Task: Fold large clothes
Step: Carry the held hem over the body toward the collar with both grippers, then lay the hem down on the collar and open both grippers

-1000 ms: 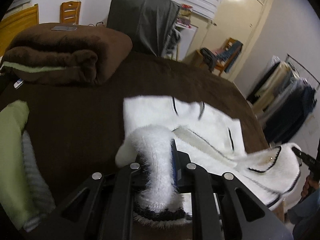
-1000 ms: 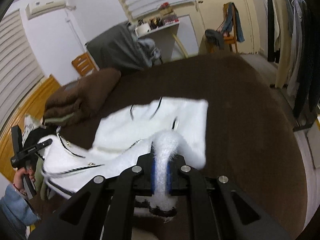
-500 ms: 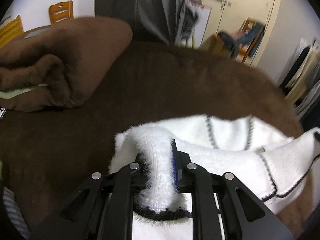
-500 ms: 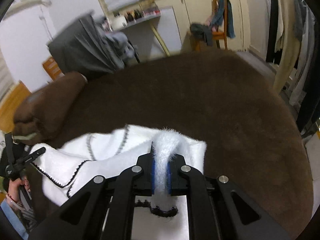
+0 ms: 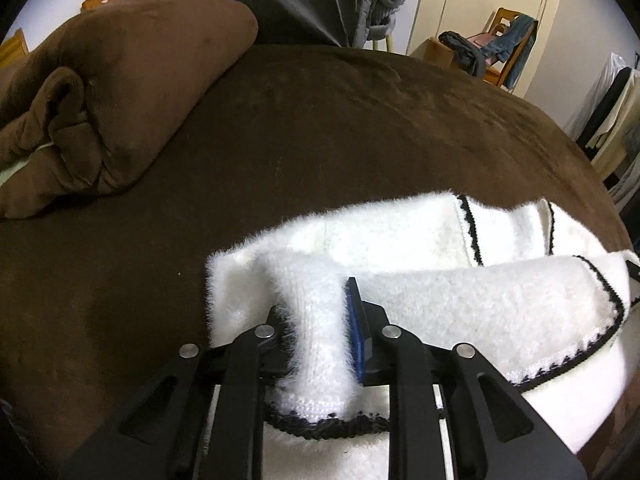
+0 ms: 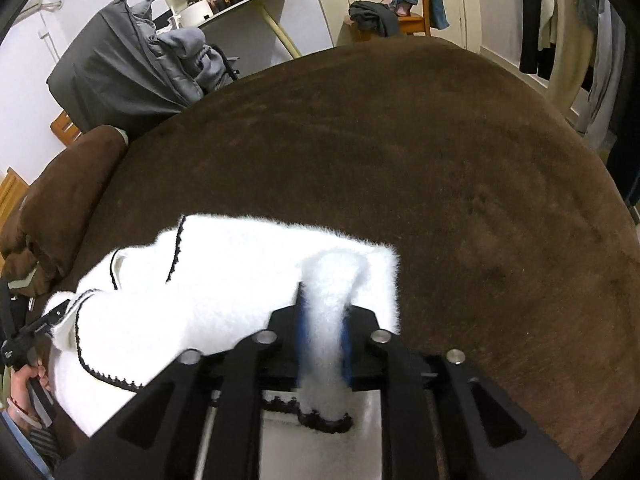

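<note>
A white fluffy garment with black trim [image 5: 460, 292] lies folded over on the brown bed cover [image 5: 320, 132]; it also shows in the right wrist view [image 6: 224, 280]. My left gripper [image 5: 320, 312] is shut on a pinched ridge of the garment at its left corner. My right gripper [image 6: 324, 300] is shut on a ridge at its right corner. The black-trimmed hem hangs back under each gripper. The left gripper [image 6: 28, 336] and the hand holding it show at the left edge of the right wrist view.
A folded brown blanket [image 5: 100, 92] lies at the far left of the bed. A dark grey covered object [image 6: 116, 72] stands behind the bed. A wooden chair with clothes [image 5: 492, 52] and a clothes rack [image 6: 568, 32] are at the right.
Both grippers have carried the held edge forward and down over the garment, folding it. The garment now lies lower and closer in both views.
</note>
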`<state>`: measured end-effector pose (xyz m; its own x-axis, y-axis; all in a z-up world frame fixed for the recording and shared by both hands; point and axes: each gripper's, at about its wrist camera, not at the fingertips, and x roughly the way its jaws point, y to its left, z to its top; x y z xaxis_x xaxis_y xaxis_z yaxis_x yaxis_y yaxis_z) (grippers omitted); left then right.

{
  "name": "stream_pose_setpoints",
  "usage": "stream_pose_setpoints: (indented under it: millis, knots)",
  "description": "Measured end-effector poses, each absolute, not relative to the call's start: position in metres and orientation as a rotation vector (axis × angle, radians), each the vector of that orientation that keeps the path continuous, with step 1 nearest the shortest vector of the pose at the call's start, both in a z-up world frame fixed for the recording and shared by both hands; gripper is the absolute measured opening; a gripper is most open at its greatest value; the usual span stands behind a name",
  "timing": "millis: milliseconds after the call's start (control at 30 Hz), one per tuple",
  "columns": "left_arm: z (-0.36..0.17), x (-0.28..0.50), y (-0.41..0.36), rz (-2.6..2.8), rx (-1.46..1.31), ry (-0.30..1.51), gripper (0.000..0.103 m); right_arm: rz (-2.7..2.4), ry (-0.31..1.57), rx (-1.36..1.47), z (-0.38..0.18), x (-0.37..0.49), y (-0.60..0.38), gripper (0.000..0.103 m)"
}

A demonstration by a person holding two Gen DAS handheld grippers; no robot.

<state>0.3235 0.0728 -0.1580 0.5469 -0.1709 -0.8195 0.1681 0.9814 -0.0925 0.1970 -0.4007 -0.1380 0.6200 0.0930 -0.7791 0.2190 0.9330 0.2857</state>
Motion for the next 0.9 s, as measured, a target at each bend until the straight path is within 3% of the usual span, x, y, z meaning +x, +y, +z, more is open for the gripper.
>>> stream_pose_setpoints:
  millis: [33,67,133,233,300,400,600,900]
  knots:
    - [-0.157,0.323,0.077,-0.213,-0.014,0.976,0.030,-0.075,0.906,0.373,-0.135,0.196,-0.400,0.058]
    - [-0.156,0.323,0.081,-0.227,-0.034,0.983,0.034,-0.081,0.903,0.367,-0.133,0.195,-0.399,0.076]
    - [-0.152,0.320,0.090,-0.235,-0.067,0.993,0.040,-0.074,0.901,0.340,-0.126,0.189,-0.394,0.076]
    - [-0.139,0.308,0.100,-0.215,-0.088,0.977,0.070,-0.077,0.905,0.312,-0.117,0.176,-0.386,0.076]
    - [-0.123,0.292,0.109,-0.212,-0.107,0.943,0.071,-0.067,0.882,0.307,-0.107,0.162,-0.381,0.077]
    - [-0.106,0.266,0.115,-0.201,-0.117,0.909,0.081,-0.034,0.840,0.283,-0.092,0.138,-0.365,0.082]
    - [-0.111,0.217,0.086,-0.178,-0.026,0.887,0.085,0.032,0.903,0.100,-0.110,0.123,-0.313,0.082]
    - [-0.165,0.231,0.017,-0.224,0.052,0.959,0.086,-0.009,0.942,0.056,-0.151,0.156,-0.295,0.079]
